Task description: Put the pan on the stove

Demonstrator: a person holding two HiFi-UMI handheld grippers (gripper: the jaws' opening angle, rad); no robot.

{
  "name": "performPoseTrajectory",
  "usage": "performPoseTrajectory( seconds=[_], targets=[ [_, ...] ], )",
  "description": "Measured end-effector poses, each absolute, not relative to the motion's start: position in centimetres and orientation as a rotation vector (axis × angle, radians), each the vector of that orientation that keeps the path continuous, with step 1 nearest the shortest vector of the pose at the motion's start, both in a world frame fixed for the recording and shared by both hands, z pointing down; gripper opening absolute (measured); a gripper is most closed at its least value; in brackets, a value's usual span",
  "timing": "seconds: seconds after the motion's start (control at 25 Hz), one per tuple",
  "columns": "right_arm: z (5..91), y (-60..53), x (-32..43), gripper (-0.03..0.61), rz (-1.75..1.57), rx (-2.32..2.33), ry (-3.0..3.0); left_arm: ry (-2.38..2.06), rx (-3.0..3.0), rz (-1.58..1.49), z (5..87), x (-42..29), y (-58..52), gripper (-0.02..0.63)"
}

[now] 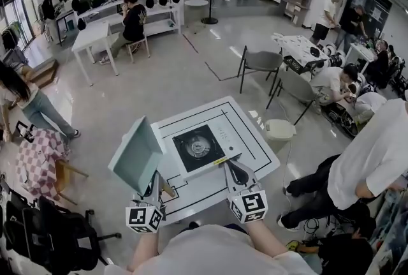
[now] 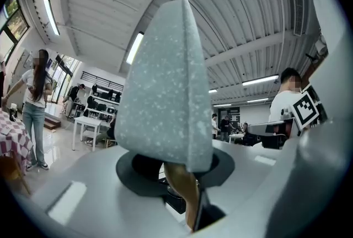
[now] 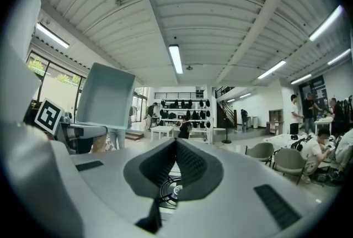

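A square pale-green pan (image 1: 135, 154) hangs tilted on edge above the table's left side. Its wooden handle (image 1: 167, 191) runs down into my left gripper (image 1: 155, 196), which is shut on it. In the left gripper view the pan (image 2: 165, 93) fills the middle, and the handle (image 2: 186, 194) sits between the jaws of the left gripper (image 2: 185, 179). The stove (image 1: 199, 147), a black burner in a white unit, lies empty on the white table (image 1: 255, 140). My right gripper (image 1: 231, 170) is shut and empty at the stove's front right edge. In the right gripper view the right gripper (image 3: 175, 168) has its pads together, with the burner (image 3: 170, 191) below and the pan (image 3: 105, 96) to the left.
A person in a white shirt (image 1: 373, 159) crouches close to the table's right side. Grey chairs (image 1: 261, 63) stand beyond it. A checked cloth (image 1: 35, 159) and black bags (image 1: 51, 229) lie on the floor at the left.
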State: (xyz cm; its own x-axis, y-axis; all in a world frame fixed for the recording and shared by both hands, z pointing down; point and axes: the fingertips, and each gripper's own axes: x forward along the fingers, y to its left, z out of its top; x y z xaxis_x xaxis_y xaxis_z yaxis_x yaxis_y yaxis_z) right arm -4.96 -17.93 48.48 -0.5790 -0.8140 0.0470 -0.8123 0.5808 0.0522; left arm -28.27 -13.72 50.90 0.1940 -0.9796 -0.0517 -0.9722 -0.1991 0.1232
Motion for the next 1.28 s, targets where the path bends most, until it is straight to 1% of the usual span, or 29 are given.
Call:
performPoseTrajectory(
  seconds=[0.2, 0.8, 1.28],
  targets=[
    [48.5, -20.4, -5.9, 0.008, -0.038, 1.410, -2.724, -1.927, 2.380, -0.200, 51.0, -29.2, -16.1, 0.121],
    [48.1, -24.7, -4.1, 0.008, -0.003, 1.327, -2.745, -1.948, 2.349, -0.214, 50.1, -26.4, -19.2, 0.121],
    [48.8, -26.1, -2.4, 0.009, 0.043, 1.336, -2.747, -1.899, 2.353, -0.205, 51.2, -24.7, -20.4, 0.121]
  ],
)
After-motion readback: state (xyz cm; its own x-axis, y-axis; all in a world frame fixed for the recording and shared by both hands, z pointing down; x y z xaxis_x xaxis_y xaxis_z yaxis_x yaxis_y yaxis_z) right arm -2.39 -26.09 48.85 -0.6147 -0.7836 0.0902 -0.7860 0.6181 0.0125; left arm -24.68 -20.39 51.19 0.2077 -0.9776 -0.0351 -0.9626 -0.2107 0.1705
